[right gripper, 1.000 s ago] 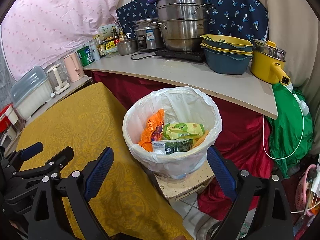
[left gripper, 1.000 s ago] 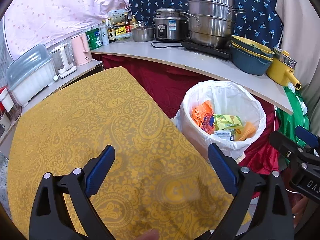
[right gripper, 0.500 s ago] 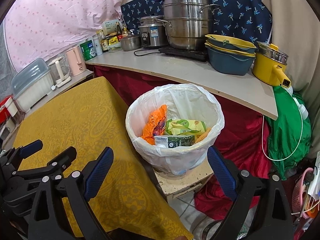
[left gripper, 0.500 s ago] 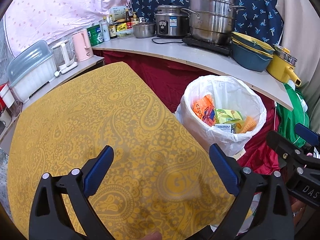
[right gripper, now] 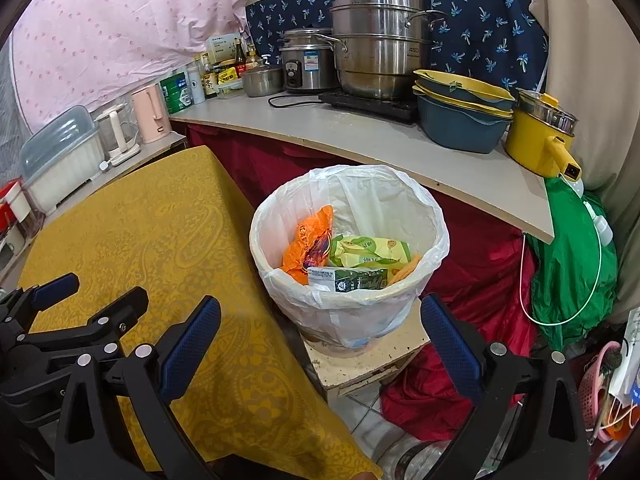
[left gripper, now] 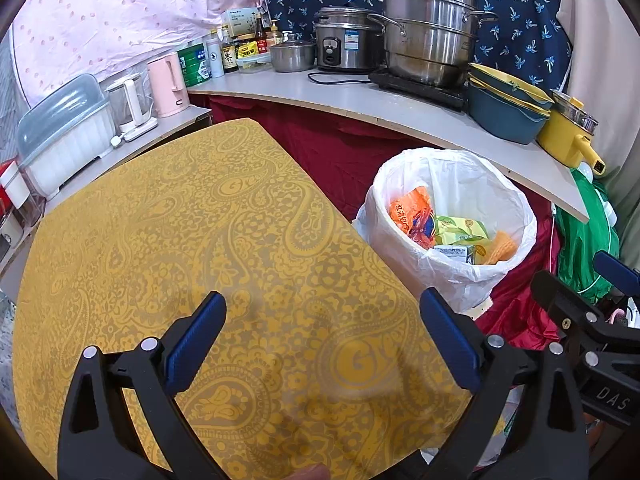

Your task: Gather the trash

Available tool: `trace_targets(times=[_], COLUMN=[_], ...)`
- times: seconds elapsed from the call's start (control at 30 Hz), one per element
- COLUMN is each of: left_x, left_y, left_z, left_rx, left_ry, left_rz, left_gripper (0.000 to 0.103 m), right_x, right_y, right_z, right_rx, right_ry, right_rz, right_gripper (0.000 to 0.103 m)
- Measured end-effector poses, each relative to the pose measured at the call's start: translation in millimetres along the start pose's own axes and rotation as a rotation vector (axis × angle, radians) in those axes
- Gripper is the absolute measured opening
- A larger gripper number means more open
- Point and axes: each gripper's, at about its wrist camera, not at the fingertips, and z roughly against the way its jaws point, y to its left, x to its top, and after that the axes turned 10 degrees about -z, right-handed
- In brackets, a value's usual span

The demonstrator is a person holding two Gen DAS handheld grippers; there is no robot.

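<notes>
A bin lined with a white bag (right gripper: 340, 308) stands on a low stool beside the yellow-cloth table (right gripper: 140, 220). Inside lie an orange wrapper (right gripper: 308, 240), a green packet (right gripper: 368, 252) and a dark green carton (right gripper: 352, 280). My right gripper (right gripper: 320, 303) hovers in front of the bin; its jaws are opening and nothing is between them. My left gripper (left gripper: 322, 300) hangs open over the table (left gripper: 200, 220) with nothing between its fingers. From there the bin (left gripper: 400, 248) is off to the right, and no loose trash shows on the cloth.
A grey counter (right gripper: 360, 136) behind the bin carries steel pots (right gripper: 380, 40), a rice cooker, stacked blue bowls (right gripper: 460, 120) and a yellow pot (right gripper: 540, 136). A green bag (right gripper: 572, 264) and a white cord hang at the right. Kettles and a dish box stand at the left.
Both views have shifted only slightly, with the bin sitting a little higher in each. The right gripper's fingers stand a touch wider apart. Nothing was picked up or dropped.
</notes>
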Motion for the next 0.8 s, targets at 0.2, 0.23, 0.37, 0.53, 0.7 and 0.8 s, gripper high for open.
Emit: trace_targets(times=[0.2, 0.23, 0.37, 0.53, 0.7, 0.8], left_x=[-0.9, -0.9, -1.5, -2.0, -2.9, -3.4], left_y=[0.4, 0.4, 1.5, 1.8, 0.7, -0.6], left_z=[-0.9, -0.9, -1.6, -3.3, -3.7, -2.9], left_rx=[-0.004, -0.004, -0.004, -0.005, 0.001, 0.007], left_ry=[0.000, 0.001, -0.003, -0.002, -0.002, -0.009], left_rz=[0.003, 0.004, 0.014, 0.014, 0.013, 0.013], left_gripper=[0.093, 0.093, 0.093, 0.093, 0.093, 0.093], right_x=[-0.4, -0.5, -0.3, -0.1, -2.8, -4.3], right_y=[0.0, 0.0, -1.9, -3.1, -2.7, -2.9], right_z=[-0.3, -0.5, -1.2, -2.5, -3.5, -4.0], right_rx=[-0.001, -0.002, -0.003, -0.012, -0.022, -0.023], right_ry=[-0.001, -0.001, 0.002, 0.002, 0.000, 0.001], right_rz=[0.002, 0.002, 0.002, 0.006, 0.012, 0.014], right_gripper=[0.096, 0.096, 0.096, 0.096, 0.096, 0.096])
